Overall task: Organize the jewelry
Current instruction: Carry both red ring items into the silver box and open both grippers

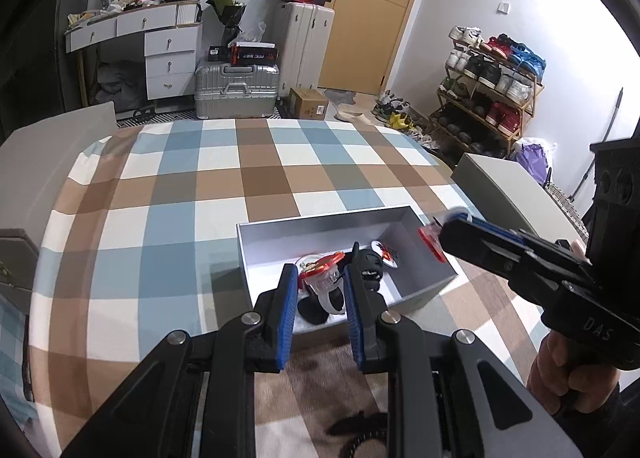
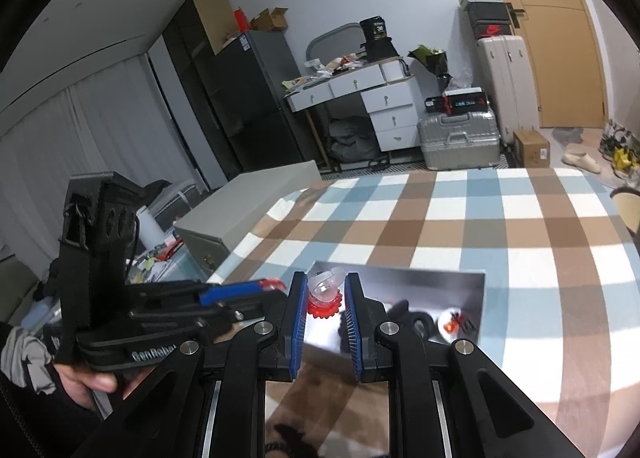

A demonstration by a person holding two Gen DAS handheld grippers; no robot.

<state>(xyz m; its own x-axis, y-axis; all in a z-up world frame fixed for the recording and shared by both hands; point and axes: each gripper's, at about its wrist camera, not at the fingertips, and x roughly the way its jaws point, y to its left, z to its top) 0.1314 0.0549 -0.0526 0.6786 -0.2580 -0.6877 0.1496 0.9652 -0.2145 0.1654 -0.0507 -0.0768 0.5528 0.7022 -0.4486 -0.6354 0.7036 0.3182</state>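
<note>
Left wrist view looks down on a checked cloth (image 1: 168, 193) spread over the counter, with an open white box (image 1: 400, 217) lying on it. The left claw (image 1: 322, 282) is clamped on a clear piece with a red scalloped rim (image 1: 322, 266), held above the near end of the box. The right claw (image 1: 438, 236) comes in from the right, shut on a second red-and-clear piece (image 1: 430, 244) above the box's right wall. Already inside lie a dark furry item (image 1: 370, 268) and a small white piece with a red mark (image 1: 384, 252).

Right wrist view shows the same: the clear piece with the red rim (image 2: 324, 300) pinched between the blue pads (image 2: 299, 322), the box (image 2: 460, 276) beyond.

Both pieces seem to be in transit to the box, so the step is delivery. Next, each claw should come lower inside the walls and part over bare floor, clear of what already lies there.
</note>
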